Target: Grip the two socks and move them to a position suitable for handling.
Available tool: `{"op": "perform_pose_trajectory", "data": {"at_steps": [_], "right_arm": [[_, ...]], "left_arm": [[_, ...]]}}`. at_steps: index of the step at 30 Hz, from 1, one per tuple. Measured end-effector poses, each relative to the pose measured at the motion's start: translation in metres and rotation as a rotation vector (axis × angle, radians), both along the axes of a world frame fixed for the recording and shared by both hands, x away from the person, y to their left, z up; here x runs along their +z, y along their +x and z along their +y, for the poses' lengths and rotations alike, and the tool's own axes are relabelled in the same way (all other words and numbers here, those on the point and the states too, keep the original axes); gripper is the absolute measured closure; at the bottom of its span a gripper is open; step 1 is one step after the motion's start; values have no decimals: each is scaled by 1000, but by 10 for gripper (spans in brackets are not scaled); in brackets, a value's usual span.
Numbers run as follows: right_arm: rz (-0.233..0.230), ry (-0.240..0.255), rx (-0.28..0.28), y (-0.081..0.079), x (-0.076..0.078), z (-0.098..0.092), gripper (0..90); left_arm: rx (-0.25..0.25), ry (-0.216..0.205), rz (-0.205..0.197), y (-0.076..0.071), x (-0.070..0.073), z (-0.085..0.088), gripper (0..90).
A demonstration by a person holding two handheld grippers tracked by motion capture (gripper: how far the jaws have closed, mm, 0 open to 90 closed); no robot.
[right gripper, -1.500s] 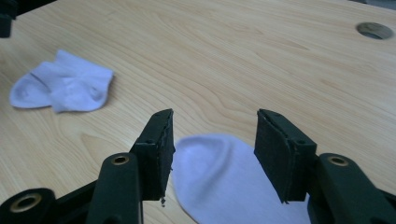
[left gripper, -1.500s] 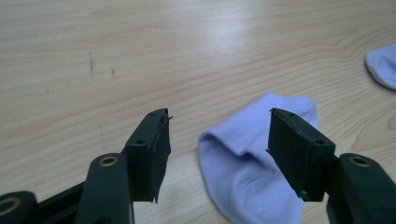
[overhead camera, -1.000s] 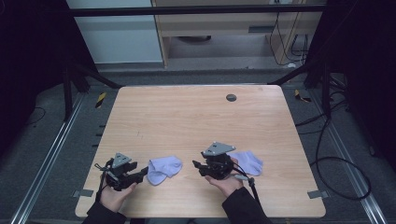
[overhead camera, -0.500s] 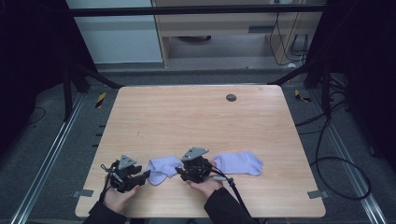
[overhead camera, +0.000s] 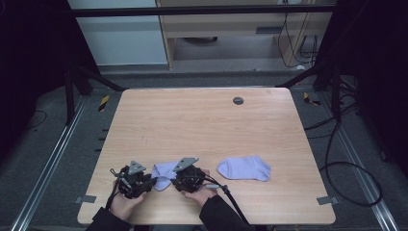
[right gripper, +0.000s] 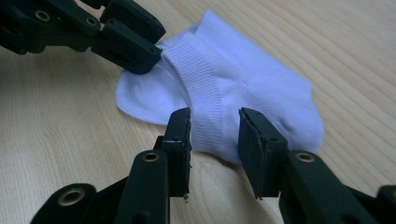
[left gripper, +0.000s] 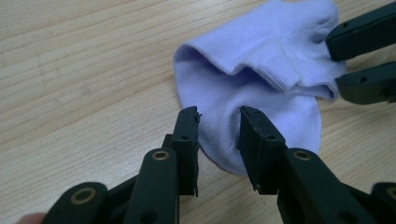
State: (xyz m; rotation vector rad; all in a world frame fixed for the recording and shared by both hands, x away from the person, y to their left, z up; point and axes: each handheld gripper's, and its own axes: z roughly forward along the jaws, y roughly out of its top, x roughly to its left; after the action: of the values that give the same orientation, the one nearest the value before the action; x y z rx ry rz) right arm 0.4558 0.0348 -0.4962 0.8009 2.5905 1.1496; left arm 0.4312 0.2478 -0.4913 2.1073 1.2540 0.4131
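Left gripper and right gripper both at the crumpled lavender sock near the worktop's front edge. Both sets of fingers have just been closing, now half spread, straddling sock fabric, not visibly pinching it. 2nd sock lies flat, right.

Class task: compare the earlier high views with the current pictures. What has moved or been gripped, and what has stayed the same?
The right gripper left the flat sock and moved left across the table to the crumpled sock. The jaws of both grippers have just been closing, with that sock's fabric between each pair. The left gripper hardly moved. Both socks stayed where they lay.
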Motion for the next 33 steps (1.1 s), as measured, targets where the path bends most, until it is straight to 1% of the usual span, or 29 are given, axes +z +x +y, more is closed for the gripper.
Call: {"op": "perform_pose_trajectory", "data": {"at_steps": [3,4,7,9,11,12,14,15,17,20,22,23,24,26,27,29,32,33], "right_arm": [[2,-11,6,1,-3,3,687],[-2,-8,6,1,-4,3,709],[15,-6,-4,2,-3,3,799],[8,-5,-11,2,-2,2,825],[5,17,-19,2,1,1,831],[-5,59,-36,3,5,-2,831],[-6,98,-60,5,10,-4,830],[-6,98,-60,5,10,-4,830],[-8,131,-93,10,16,-4,829],[-28,151,-134,17,20,-3,825],[-38,155,-168,24,22,-1,821],[-39,153,-195,32,20,2,817],[-39,153,-195,32,20,2,817],[-29,134,-220,43,16,6,811],[-29,134,-220,43,16,6,811],[-25,134,-235,49,14,8,808],[-40,115,-257,55,11,11,800],[-40,112,-266,60,10,11,776]], "left_arm": [[-4,2,4,0,0,1,697],[-4,4,3,0,0,1,706],[-6,5,1,1,0,0,743],[-8,5,2,1,0,0,772],[-15,7,4,2,0,0,804],[-19,7,5,2,0,-1,827],[-23,8,4,2,0,-1,840],[-28,11,5,2,1,-1,840],[-32,12,3,2,1,-1,847],[-37,10,4,2,1,-1,851],[-41,11,6,3,1,-1,852],[-44,10,6,3,1,0,853],[-44,10,6,3,1,0,853],[-48,12,7,3,1,0,853],[-48,13,7,3,1,0,853],[-52,14,8,4,2,0,853],[-53,14,12,4,2,0,853],[-48,12,7,4,1,0,849]]}}
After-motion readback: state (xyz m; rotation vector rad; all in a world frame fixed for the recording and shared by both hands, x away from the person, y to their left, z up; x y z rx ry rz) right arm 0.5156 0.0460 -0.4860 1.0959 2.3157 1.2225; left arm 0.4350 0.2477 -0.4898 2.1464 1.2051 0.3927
